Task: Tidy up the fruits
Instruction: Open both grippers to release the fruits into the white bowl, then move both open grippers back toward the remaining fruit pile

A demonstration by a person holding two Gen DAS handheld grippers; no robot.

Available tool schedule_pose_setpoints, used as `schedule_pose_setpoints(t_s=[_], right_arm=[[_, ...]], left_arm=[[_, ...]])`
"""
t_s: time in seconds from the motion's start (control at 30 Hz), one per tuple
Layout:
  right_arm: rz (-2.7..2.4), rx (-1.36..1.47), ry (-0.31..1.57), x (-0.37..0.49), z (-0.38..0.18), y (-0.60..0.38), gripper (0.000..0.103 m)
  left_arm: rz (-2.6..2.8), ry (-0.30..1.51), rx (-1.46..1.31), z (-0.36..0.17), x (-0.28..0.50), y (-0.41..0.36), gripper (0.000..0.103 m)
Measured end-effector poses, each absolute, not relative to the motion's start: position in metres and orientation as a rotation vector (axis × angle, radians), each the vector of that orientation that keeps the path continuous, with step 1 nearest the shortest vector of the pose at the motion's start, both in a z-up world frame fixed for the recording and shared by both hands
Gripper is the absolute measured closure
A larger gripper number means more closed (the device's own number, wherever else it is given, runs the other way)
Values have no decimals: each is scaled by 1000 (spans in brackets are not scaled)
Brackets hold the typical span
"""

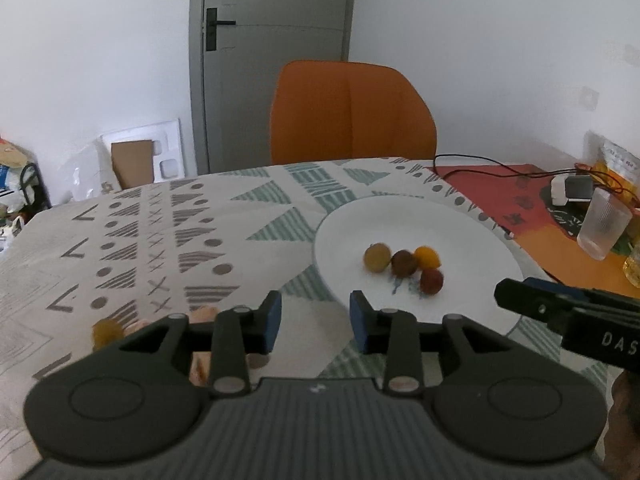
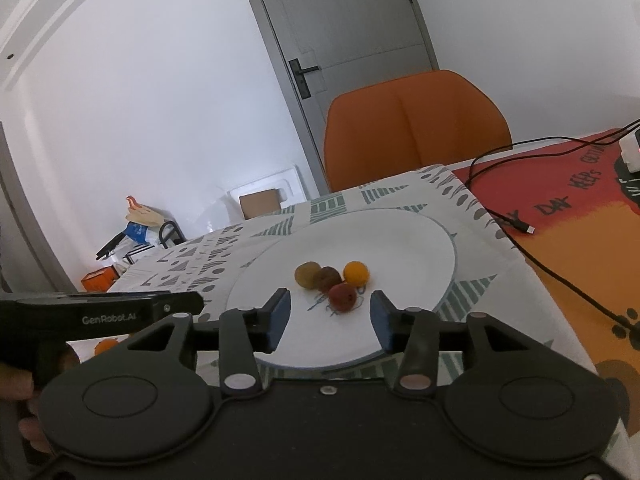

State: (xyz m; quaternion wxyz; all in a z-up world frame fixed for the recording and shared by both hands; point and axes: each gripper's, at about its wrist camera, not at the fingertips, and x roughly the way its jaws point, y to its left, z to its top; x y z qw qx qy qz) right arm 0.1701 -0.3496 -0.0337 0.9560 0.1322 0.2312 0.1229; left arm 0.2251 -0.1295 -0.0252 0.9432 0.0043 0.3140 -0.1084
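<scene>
Table (image 1: 160, 216) under a patterned cloth (image 1: 248, 200) of grey and green triangles. At centre a white plate (image 1: 460, 224); at 3 o'clock an orange-red mat (image 1: 532, 216) bearing a ribbed glass (image 1: 602, 226), a white adapter (image 1: 560, 190) and a black cable (image 1: 480, 158). At 8 o'clock, loose fruit (image 1: 105, 332) on the cloth, blurred.

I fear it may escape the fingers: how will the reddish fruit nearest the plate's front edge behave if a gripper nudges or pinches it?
The reddish fruit looks round and small, so a nudge would probably roll it across the smooth white plate. Its skin seems soft, so a hard pinch may bruise it.
</scene>
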Motion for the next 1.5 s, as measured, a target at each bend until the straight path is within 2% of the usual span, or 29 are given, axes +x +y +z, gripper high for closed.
schedule_pose_setpoints(t_s=[0.07,0.13,0.23,0.37,0.57,0.7,1.07,1.5], right_arm=[[246,269,464,167,-34,-347,49],[248,270,463,166,-33,-345,48],[249,268,462,164,-31,-340,46],[246,240,442,157,-26,-330,30],[247,200,434,148,-18,-312,9],[261,199,418,141,-14,-304,0],[260,180,413,125,-2,-285,0],[303,166,425,115,9,-262,0]], left_arm=[[-213,635,14,-24,220,-124,64],[-201,629,17,-22,216,-119,56],[-182,620,13,-19,210,-111,53],[-158,605,10,-14,202,-99,47],[-107,583,-4,-7,191,-80,28],[-72,561,-15,-1,182,-67,19],[-8,533,-51,9,152,-29,9],[46,548,-109,12,125,13,8]])
